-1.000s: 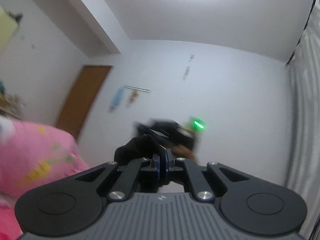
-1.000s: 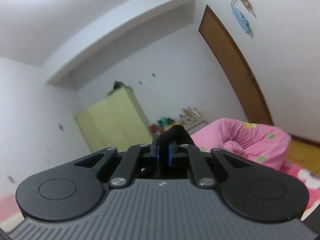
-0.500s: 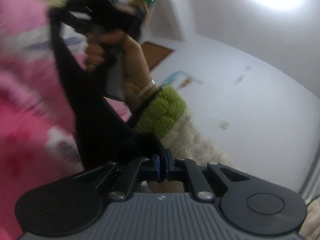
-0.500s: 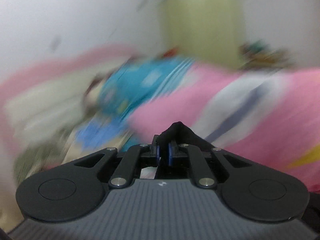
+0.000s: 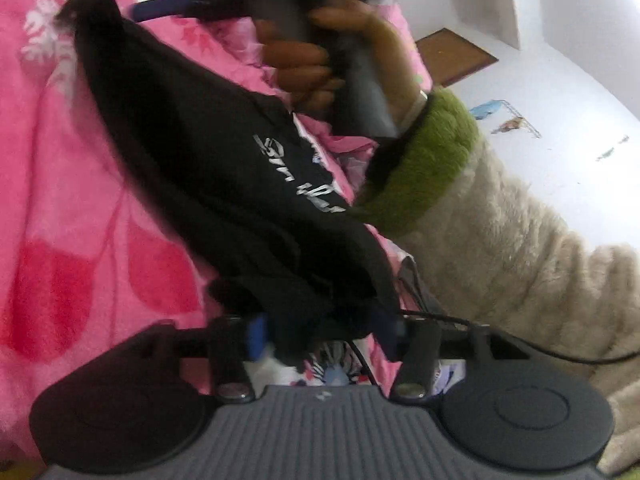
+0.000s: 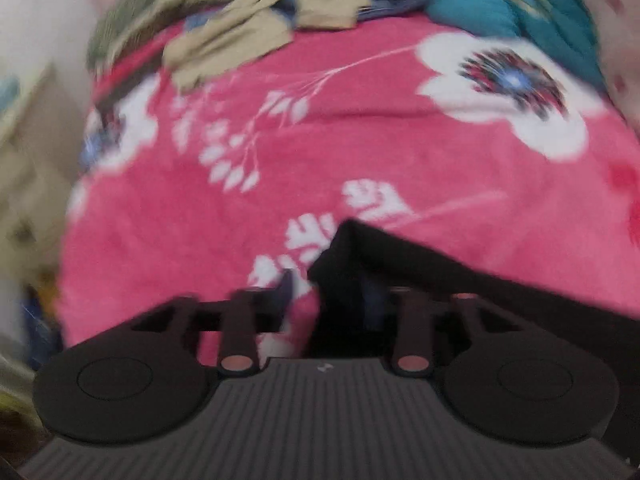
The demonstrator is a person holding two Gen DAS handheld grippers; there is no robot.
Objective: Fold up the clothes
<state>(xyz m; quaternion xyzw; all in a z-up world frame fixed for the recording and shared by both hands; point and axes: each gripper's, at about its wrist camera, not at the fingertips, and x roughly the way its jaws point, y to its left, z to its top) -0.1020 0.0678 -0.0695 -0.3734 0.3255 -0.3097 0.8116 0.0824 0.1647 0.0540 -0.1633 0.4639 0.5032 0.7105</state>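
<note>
A black garment with white lettering stretches over the pink flowered blanket from the top left down to my left gripper. The left jaws stand apart with a bunch of the black cloth loose between them. In the right wrist view my right gripper also has its jaws apart, and a corner of the black garment lies between them on the blanket. The hand holding the other gripper shows in the left wrist view, with a green cuff and cream fleece sleeve.
A heap of beige, olive and teal clothes lies at the far end of the blanket. A brown door and white wall are at the upper right of the left wrist view. A black cable runs across the left gripper.
Both grippers have swung down from facing the wall and ceiling to the blanket. Both were shut on the black garment and now stand open, the cloth lying on the blanket.
</note>
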